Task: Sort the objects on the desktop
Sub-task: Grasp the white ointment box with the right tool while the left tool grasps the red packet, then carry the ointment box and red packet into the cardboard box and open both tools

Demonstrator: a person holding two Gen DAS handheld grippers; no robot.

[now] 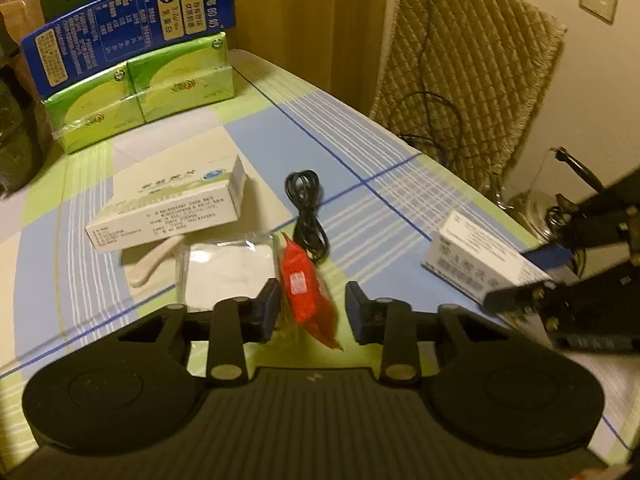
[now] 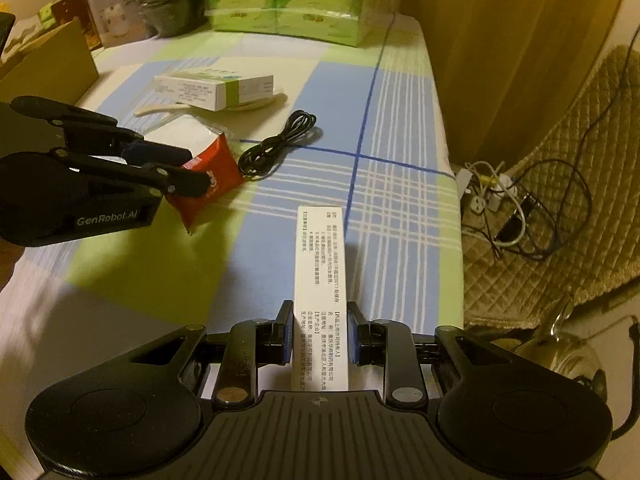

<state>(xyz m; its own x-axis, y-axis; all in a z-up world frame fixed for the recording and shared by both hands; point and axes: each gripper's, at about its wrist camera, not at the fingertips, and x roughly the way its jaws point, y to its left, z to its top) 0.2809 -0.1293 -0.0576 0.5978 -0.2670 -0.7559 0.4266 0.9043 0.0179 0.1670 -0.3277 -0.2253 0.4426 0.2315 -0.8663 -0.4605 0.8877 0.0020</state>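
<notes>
Fingers point(image 1: 269, 304) of the left gripper point(image 1: 314, 304) are set narrow around a red sachet point(image 1: 306, 296) at lower centre of its own view. The frame-left pad is against the sachet's clear edge, with a sliver of gap at the other pad. From the right wrist view the tips look closed over the sachet's upper corner at centre left, so I can't tell whether it's a firm pinch. Right gripper point(image 2: 320, 332) is clamped on a long narrow white medicine carton point(image 2: 320, 280), both pads flat on its sides. The carton runs from bottom centre up to mid-frame, printed face up, above the cloth. Plaid tablecloth point(image 2: 400, 200) in blue, green and cream fills most of both views. Quilted tan chair cover point(image 1: 460, 80) sits upper right of the left view, with cables trailing over it. Green tissue packs point(image 1: 140, 88) are stacked upper left, a blue milk carton point(image 1: 128, 28) just behind them. Second, bigger white medicine box point(image 1: 168, 208) lies flat at centre left. Clear plastic packet point(image 1: 228, 268) lies just below it, touching the sachet's left side. Coiled black cable point(image 1: 306, 212) lies at centre, just above the sachet. Cream plastic spoon point(image 1: 156, 260) pokes out from under the bigger box at lower left of it.
</notes>
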